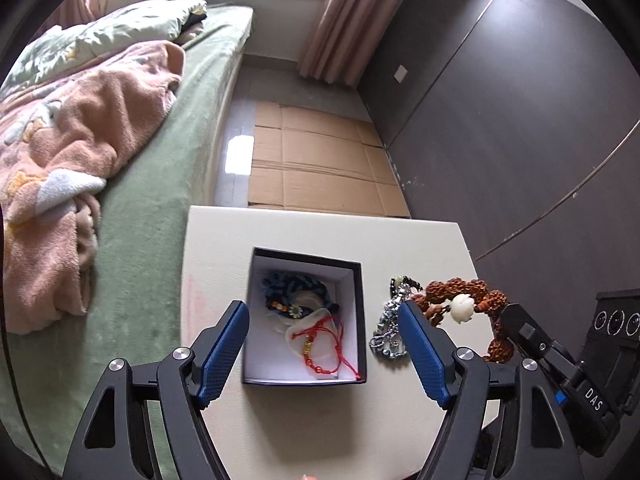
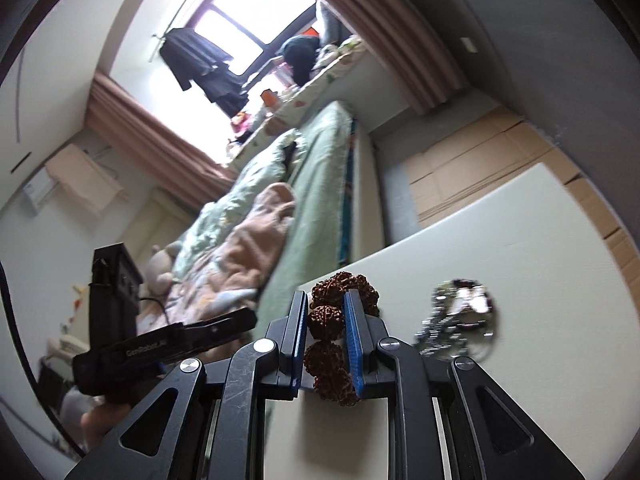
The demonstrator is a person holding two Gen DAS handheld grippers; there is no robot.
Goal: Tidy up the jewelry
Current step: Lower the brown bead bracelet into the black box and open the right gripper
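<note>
A black open box [image 1: 359, 312] with a white inside stands on the white table [image 1: 420, 248]. In it lie a dark blue beaded bracelet [image 1: 296, 284] and a red cord bracelet [image 1: 324, 340]. My left gripper [image 1: 322, 312] is open, hovering over the box. My right gripper [image 2: 326, 300] is shut on a brown seed-bead bracelet [image 2: 326, 320], which also shows in the left wrist view [image 1: 452, 292] with a white bead [image 1: 463, 307], lifted just right of the box. A silver chain [image 1: 386, 332] lies on the table beside the box; it also shows in the right wrist view [image 2: 460, 312].
A bed with green sheet [image 1: 160, 200] and pink blanket [image 1: 80, 140] lies left of the table. Flattened cardboard [image 1: 320, 160] covers the floor beyond. A dark wall [image 1: 500, 100] stands on the right.
</note>
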